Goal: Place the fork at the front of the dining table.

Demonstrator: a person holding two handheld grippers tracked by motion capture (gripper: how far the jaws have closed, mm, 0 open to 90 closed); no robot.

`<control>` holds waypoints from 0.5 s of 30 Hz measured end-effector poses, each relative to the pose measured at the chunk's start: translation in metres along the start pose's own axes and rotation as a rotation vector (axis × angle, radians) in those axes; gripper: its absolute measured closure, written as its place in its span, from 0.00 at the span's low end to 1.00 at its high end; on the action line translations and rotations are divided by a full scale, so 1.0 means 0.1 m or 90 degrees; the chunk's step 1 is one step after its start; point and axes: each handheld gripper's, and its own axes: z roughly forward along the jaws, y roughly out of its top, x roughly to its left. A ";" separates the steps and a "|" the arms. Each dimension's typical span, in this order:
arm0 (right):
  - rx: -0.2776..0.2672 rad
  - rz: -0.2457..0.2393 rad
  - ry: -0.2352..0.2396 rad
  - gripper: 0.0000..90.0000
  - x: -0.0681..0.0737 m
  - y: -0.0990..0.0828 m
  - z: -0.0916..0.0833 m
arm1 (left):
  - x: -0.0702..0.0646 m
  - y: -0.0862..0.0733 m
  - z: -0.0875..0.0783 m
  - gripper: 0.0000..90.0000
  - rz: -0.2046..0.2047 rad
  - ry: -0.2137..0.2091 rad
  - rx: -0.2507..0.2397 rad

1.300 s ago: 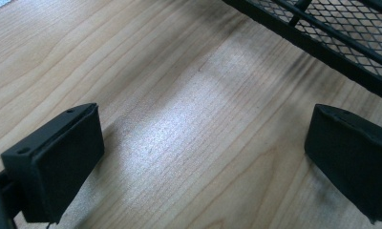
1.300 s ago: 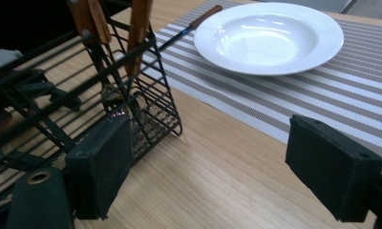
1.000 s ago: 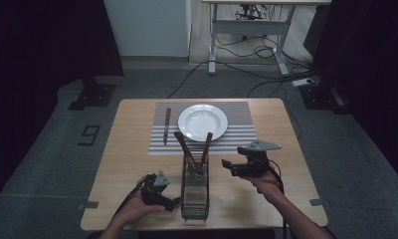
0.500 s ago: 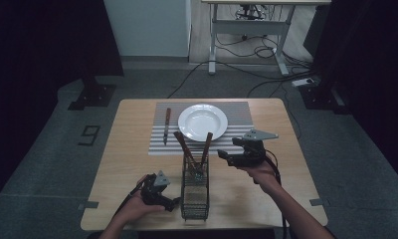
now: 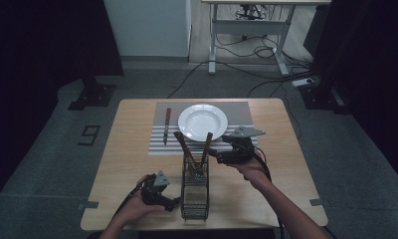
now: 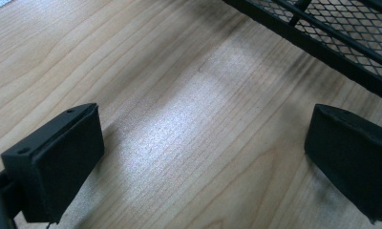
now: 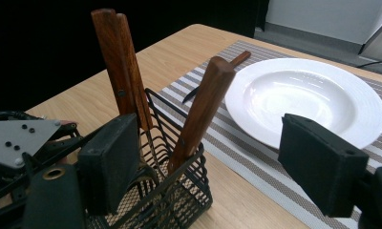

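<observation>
1. Now the right tongs [image 5: 218, 155] have moved up toward the basket [image 5: 195, 191] since a moment ago. Their jaws have just been closing a little, but they are wide apart and grasp nothing.
2. The nearer handle [image 7: 202, 110] leans between them in the right gripper view, not touched yet. I think they are going for it next.
3. The left tongs [image 5: 173, 201] have not moved. They sit low by the basket, released, with bare wood between the jaws.
4. The surface [image 5: 132, 144] is pale wood with a dark room and grey floor around it.
5. A striped mat [image 5: 242, 108] lies on it.
6. A white plate [image 5: 202, 122] sits on the mat.
7. A knife [image 5: 166, 125] lies beside the plate.
</observation>
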 end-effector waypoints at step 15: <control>0.002 -0.011 0.003 0.45 0.00 0.05 0.31 | 0.00 0.00 0.00 0.00 0.000 0.000 0.000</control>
